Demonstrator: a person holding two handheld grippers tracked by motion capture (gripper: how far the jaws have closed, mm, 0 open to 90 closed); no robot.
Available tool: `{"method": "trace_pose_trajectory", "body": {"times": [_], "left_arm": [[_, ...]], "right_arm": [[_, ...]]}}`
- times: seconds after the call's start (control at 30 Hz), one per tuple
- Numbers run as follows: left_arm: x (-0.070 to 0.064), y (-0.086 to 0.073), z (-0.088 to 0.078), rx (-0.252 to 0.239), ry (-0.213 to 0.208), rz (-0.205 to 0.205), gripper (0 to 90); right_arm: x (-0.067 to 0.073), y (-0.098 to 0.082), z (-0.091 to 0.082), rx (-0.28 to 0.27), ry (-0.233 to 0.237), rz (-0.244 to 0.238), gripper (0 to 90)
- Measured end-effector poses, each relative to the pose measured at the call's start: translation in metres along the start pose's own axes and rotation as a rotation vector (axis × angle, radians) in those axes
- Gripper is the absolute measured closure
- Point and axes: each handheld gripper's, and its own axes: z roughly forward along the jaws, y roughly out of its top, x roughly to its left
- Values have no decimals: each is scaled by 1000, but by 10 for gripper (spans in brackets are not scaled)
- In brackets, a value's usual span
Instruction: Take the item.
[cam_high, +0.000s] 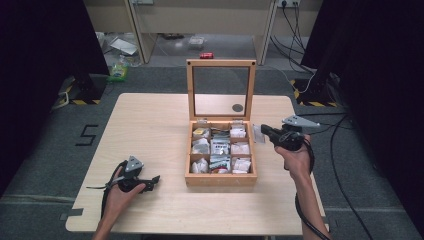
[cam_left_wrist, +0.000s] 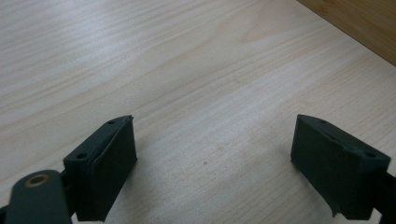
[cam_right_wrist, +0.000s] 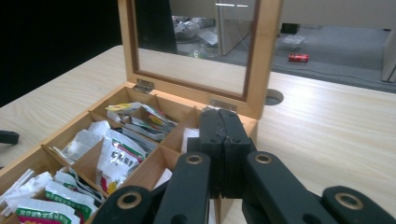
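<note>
An open wooden box stands mid-table, its glass-paned lid upright at the back. Its compartments hold several tea sachets. My right gripper hovers just off the box's right side, pointing left, jaws shut. In the right gripper view the shut jaws sit over the box's near corner, with the sachets to their left and the lid behind. My left gripper rests on the table left of the box. In the left gripper view, bare wood lies between its open jaws.
A round cable hole is cut in the tabletop behind the box, right of the lid. A red can lies on the floor beyond the table. Cables trail along the floor at the right.
</note>
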Motion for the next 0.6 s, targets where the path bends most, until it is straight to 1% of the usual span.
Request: {"method": "trace_pose_trajectory", "body": {"times": [0.1,0.3,0.6], "left_arm": [[0,0,0,0,-1,0,135],[0,0,0,0,0,0,135],[0,0,0,0,0,0,135]], "right_arm": [[-4,-2,-5,-1,-12,0,900],[-13,-7,-17,-3,-33,18,900],[-20,-14,-23,11,-60,24,900]]}}
